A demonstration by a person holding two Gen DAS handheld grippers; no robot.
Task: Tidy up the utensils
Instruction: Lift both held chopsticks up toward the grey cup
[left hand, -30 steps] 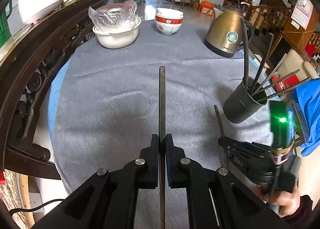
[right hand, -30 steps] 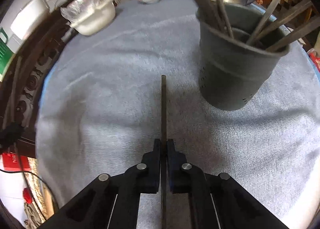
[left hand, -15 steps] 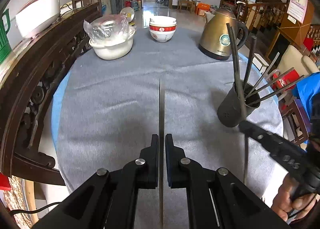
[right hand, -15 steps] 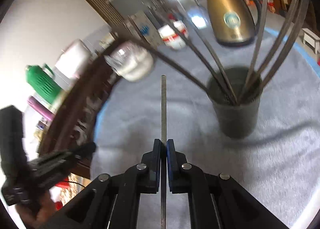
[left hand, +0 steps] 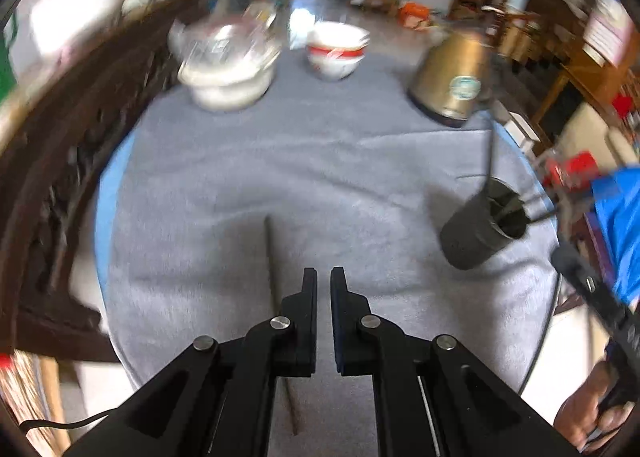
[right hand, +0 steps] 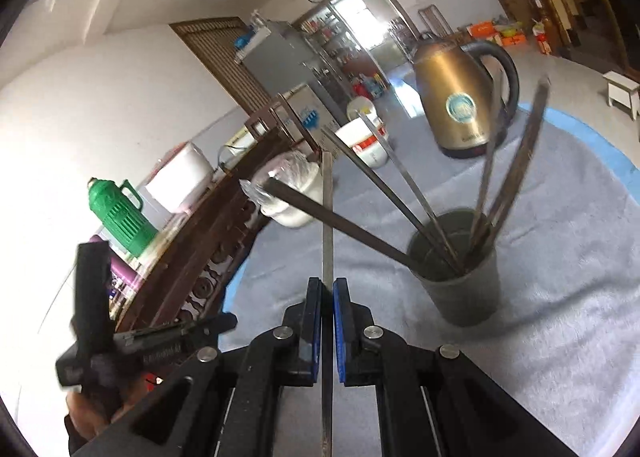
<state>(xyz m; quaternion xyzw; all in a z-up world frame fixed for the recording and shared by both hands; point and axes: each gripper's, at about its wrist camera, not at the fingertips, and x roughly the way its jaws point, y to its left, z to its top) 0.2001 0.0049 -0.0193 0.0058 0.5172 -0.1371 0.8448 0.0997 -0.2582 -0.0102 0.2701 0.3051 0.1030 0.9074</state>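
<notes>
In the left wrist view, my left gripper (left hand: 324,277) hangs over the grey cloth (left hand: 320,161), shut with nothing between its fingers. A dark chopstick (left hand: 272,265) lies on the cloth just left of it and passes under its left finger. My right gripper (right hand: 327,289) is shut on another chopstick (right hand: 327,217) that sticks out straight ahead. It is raised above the table, left of the dark holder (right hand: 464,289), which has several chopsticks fanned out in it. The holder (left hand: 472,233) stands at the table's right edge.
A brass kettle (right hand: 456,97) stands behind the holder. A plastic-covered white bowl (left hand: 228,73) and a red-banded bowl (left hand: 336,53) sit at the far edge. Carved dark wood furniture (left hand: 60,177) borders the left side. A hand (left hand: 588,417) holds the right gripper.
The chopstick that the left gripper held now lies on the cloth beside it. The right gripper has risen and tilted upward with its chopstick, so the holder now sits lower in its view.
</notes>
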